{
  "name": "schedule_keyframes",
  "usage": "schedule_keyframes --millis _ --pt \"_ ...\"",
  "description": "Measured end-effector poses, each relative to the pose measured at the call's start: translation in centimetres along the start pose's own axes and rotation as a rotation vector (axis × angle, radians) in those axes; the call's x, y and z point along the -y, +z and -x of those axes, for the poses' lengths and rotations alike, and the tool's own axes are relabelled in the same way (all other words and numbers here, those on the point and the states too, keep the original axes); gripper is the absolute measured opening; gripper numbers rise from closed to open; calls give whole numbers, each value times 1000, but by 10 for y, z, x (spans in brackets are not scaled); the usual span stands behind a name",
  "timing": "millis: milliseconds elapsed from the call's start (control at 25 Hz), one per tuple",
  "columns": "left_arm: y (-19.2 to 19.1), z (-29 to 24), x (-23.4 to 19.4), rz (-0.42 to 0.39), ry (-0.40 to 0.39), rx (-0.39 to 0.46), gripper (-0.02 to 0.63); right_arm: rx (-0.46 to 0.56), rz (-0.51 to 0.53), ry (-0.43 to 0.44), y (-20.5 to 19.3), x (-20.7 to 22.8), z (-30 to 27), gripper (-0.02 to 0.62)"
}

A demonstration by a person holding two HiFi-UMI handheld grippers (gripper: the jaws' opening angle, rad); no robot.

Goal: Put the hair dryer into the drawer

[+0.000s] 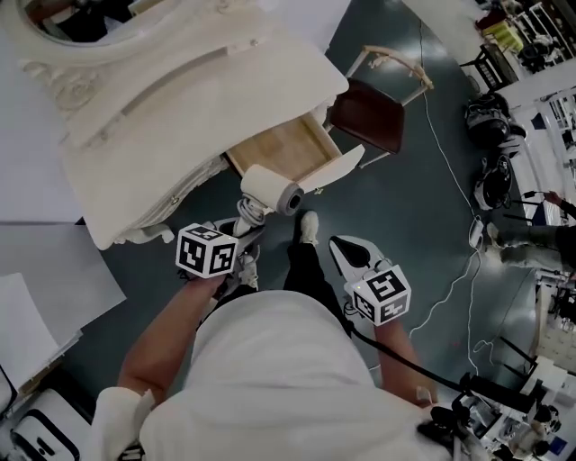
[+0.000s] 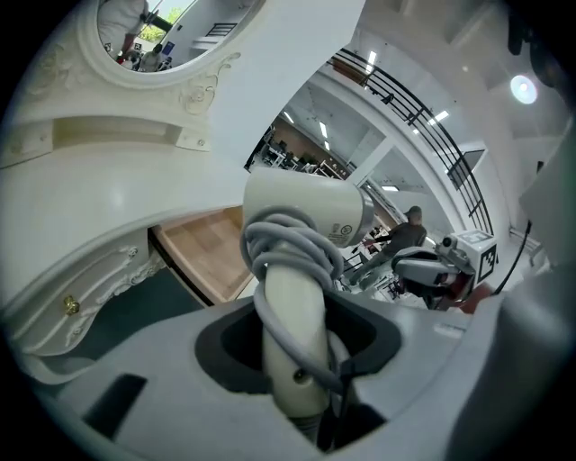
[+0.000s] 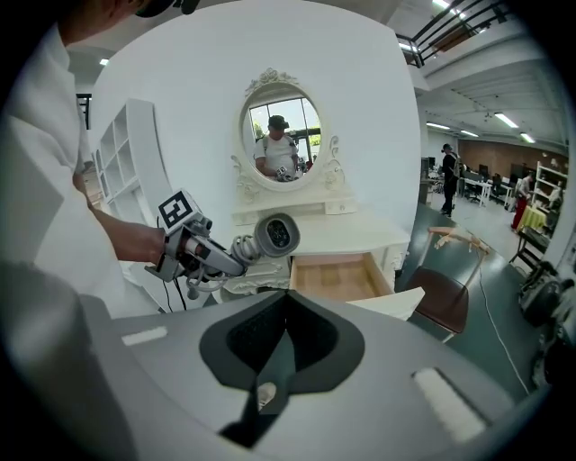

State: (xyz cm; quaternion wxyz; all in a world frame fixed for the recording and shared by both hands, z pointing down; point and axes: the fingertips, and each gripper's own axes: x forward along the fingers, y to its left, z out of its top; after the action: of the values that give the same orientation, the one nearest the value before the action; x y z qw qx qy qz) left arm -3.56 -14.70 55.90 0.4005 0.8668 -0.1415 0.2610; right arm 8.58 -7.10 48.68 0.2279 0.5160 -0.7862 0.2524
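Drawer (image 1: 286, 149) open and apparently empty, left gripper (image 1: 247, 225) clamps the hair dryer (image 1: 272, 191) just short of it, right gripper (image 1: 349, 255) closed on nothing.

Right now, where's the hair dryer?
Head view, left of centre: the hair dryer is held by its handle in the left gripper, in the air just in front of the open drawer, not inside it.

The head view's edge cut off the mirror (image 1: 79, 20) at 11 o'clock, and the dressing table (image 1: 180, 99) hid the rear of the drawer (image 1: 279, 149). Label print on the hair dryer (image 2: 306, 212) was too small to read; the jaws of the left gripper (image 2: 292, 360) hid its handle's base.
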Motion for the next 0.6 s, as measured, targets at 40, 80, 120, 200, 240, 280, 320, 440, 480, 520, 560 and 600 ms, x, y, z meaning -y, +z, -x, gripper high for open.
schedule_keyframes --millis 40,80,120,200,240,280,320,440,480,520,560,600 --pt "4 -11 -6 5 14 -9 164 0 4 11 3 11 -4 2" --pt "9 -23 -11 10 28 -17 164 2 10 24 6 23 -9 2" --pt "14 -35 -17 14 43 -22 164 5 16 38 11 37 -15 2" --pt "25 -57 -27 24 74 -31 164 6 27 72 20 66 -25 2" --pt "30 -68 -31 33 90 -35 164 1 34 91 25 81 -29 2" --pt "35 -79 -35 46 106 -38 164 -5 44 108 31 97 -33 2" --pt "41 -90 -39 60 122 -40 164 -11 59 125 38 113 -36 2" --pt "58 -123 -52 99 174 -46 164 -27 98 158 58 164 -44 2" --pt "62 -133 -58 110 194 -54 164 -32 101 166 63 180 -46 2" --pt "65 -142 -64 120 215 -63 164 -37 101 174 65 194 -48 2" --pt "68 -152 -70 131 233 -73 164 -44 101 183 66 207 -51 2" --pt "69 -162 -76 140 249 -83 164 -52 103 193 66 218 -53 2"
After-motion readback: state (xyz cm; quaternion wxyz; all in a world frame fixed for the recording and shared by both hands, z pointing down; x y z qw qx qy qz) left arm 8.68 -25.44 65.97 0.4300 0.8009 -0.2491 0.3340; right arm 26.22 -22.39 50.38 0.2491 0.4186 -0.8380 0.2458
